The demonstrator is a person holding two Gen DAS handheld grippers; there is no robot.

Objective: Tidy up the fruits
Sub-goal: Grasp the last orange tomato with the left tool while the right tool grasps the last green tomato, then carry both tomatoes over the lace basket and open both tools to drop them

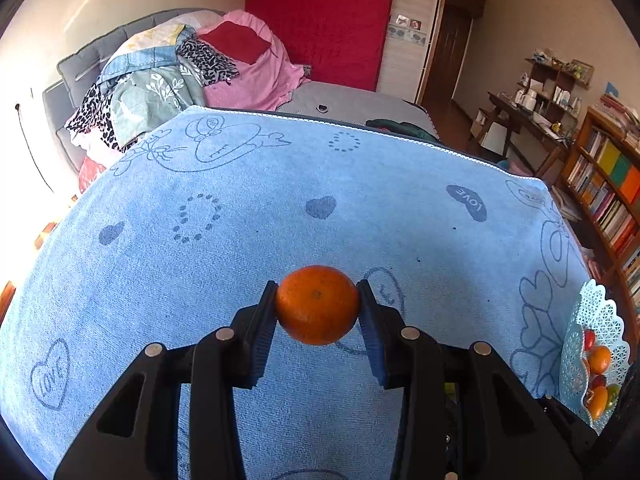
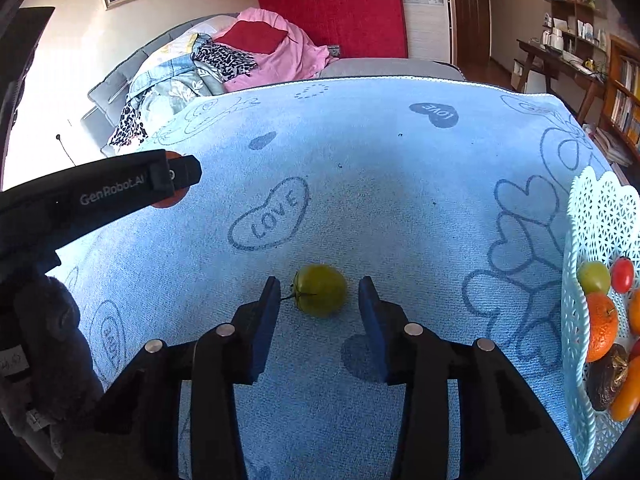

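My left gripper (image 1: pixel 318 300) is shut on an orange mandarin (image 1: pixel 317 304) and holds it above the blue towel (image 1: pixel 240 240). In the right wrist view the left gripper (image 2: pixel 176 178) shows at the left with the mandarin (image 2: pixel 170 201) mostly hidden behind it. My right gripper (image 2: pixel 319 290) is open, its blue pads on either side of a green tomato (image 2: pixel 320 290) that lies on the towel (image 2: pixel 380 200), not touching it. A pale blue lattice basket (image 2: pixel 576 320) at the right edge holds several fruits; it also shows in the left wrist view (image 1: pixel 576 344).
The towel covers a table. Behind it stands a bed with piled clothes (image 1: pixel 172 76) and a red panel (image 1: pixel 320 20). A desk (image 1: pixel 528 120) and bookshelf (image 1: pixel 608 184) stand at the right.
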